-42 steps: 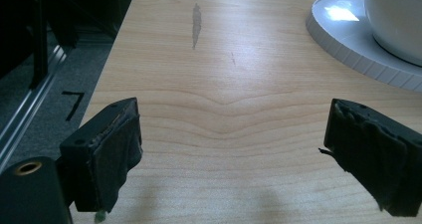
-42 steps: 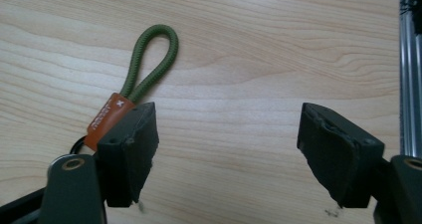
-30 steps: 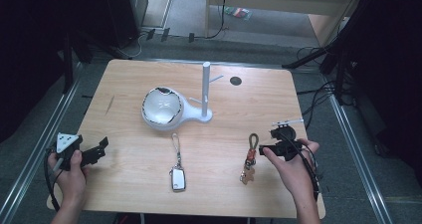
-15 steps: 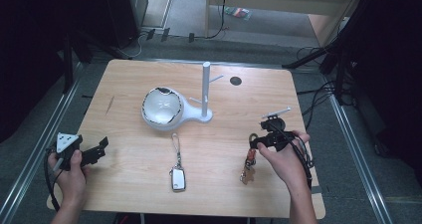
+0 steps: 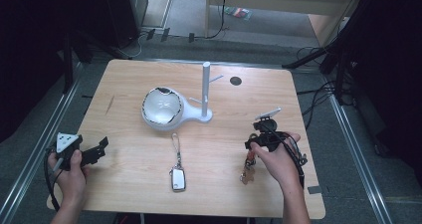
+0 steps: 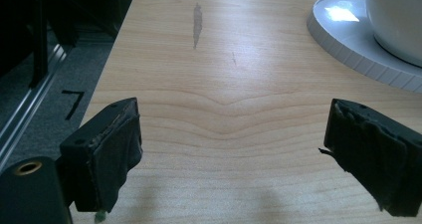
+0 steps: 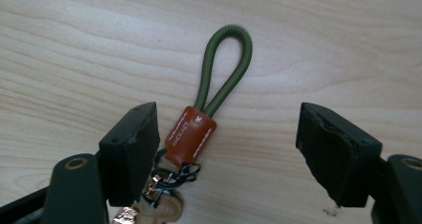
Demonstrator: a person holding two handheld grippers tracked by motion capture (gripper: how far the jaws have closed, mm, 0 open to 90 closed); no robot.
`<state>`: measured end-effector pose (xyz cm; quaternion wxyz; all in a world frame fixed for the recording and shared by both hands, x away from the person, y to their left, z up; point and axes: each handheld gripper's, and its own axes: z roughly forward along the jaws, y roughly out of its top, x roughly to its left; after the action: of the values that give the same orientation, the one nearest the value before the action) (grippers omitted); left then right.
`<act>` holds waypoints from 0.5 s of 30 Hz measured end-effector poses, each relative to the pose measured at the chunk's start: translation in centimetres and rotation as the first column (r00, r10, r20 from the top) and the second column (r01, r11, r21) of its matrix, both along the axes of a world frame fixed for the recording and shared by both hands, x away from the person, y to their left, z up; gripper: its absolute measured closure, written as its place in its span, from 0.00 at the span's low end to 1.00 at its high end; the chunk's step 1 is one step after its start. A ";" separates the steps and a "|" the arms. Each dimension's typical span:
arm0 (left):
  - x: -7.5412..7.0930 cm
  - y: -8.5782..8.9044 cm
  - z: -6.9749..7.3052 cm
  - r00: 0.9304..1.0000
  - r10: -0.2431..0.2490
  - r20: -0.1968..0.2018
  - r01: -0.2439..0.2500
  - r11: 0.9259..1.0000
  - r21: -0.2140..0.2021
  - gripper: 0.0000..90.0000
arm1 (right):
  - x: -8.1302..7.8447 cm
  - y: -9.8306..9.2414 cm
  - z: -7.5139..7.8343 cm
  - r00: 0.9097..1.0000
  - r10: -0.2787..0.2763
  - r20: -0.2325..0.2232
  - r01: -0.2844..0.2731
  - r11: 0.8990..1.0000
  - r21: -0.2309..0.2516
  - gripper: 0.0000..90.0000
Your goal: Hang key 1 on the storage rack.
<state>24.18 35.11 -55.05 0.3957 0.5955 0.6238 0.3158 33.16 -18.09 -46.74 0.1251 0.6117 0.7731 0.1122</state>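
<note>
Keychain (image 7: 199, 129) with green cord loop, near-right on table (image 5: 124, 179) | right gripper (image 7: 226, 149) jaws just closing, apart, straddling it, unpressed | left gripper (image 6: 231, 159) wide, near-left, holding nothing

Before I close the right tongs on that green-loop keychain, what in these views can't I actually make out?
- Keychain keys: right gripper view, cut off by the bottom edge and the left jaw.
- Same keychain, high view: partly behind the right tongs and hand; too small for detail.
- Tag lettering: right gripper view, too small to read.
- White stand: left gripper view, cut off by the top and right edges.
</note>
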 end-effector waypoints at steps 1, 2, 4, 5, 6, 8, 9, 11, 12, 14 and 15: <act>0.0 0.0 0.0 1.000 0.000 0.000 0.000 1.000 0.000 0.09 | 0.0 0.0 -0.1 1.000 -0.015 -0.024 0.015 1.000 0.011 0.30; 0.0 0.0 0.0 1.000 0.000 -0.001 0.000 1.000 0.000 0.09 | 0.0 0.1 -0.3 0.999 -0.022 -0.047 0.024 0.999 0.037 0.33; 0.0 0.0 0.0 1.000 0.000 0.000 0.000 1.000 0.003 0.09 | 0.0 0.3 -0.5 0.997 -0.032 -0.074 0.036 0.998 0.054 0.33; 0.0 0.0 0.0 1.000 -0.001 0.000 0.001 1.000 0.004 0.09 | 0.0 0.5 -0.7 0.996 -0.033 -0.079 0.036 0.999 0.040 0.33; 0.0 0.0 0.0 1.000 -0.002 -0.001 0.002 1.000 0.005 0.09 | 0.0 0.7 -1.2 0.995 -0.049 -0.088 0.049 0.999 0.001 0.36; 0.0 0.0 0.0 1.000 -0.002 -0.001 0.002 1.000 0.005 0.09 | 0.1 0.7 -1.6 0.992 -0.060 -0.114 0.059 0.998 -0.012 0.42; 0.0 0.0 0.0 1.000 -0.001 0.000 0.001 1.000 0.003 0.09 | 0.1 0.7 -1.8 0.990 -0.069 -0.125 0.068 0.998 -0.016 0.47; 0.0 0.0 0.0 1.000 -0.002 -0.002 0.002 1.000 0.002 0.09 | 0.1 0.7 -2.2 0.987 -0.074 -0.144 0.072 0.997 -0.016 0.49; 0.0 0.0 0.0 1.000 -0.002 -0.002 0.002 1.000 0.002 0.09 | 0.1 0.7 -2.2 0.987 -0.074 -0.144 0.072 0.997 -0.016 0.49; 0.1 0.0 0.0 1.000 -0.002 -0.001 0.002 1.000 0.003 0.09 | 0.1 0.7 -2.4 0.985 -0.081 -0.152 0.082 0.997 -0.002 0.51; 0.1 0.0 0.0 1.000 -0.003 -0.004 0.003 1.000 0.003 0.09 | 0.2 0.6 -2.5 0.984 -0.091 -0.151 0.093 0.996 0.010 0.51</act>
<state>24.23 35.08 -55.05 0.3939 0.5976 0.6233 0.3151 33.38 -17.45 -49.25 0.0664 0.6545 0.7502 0.0666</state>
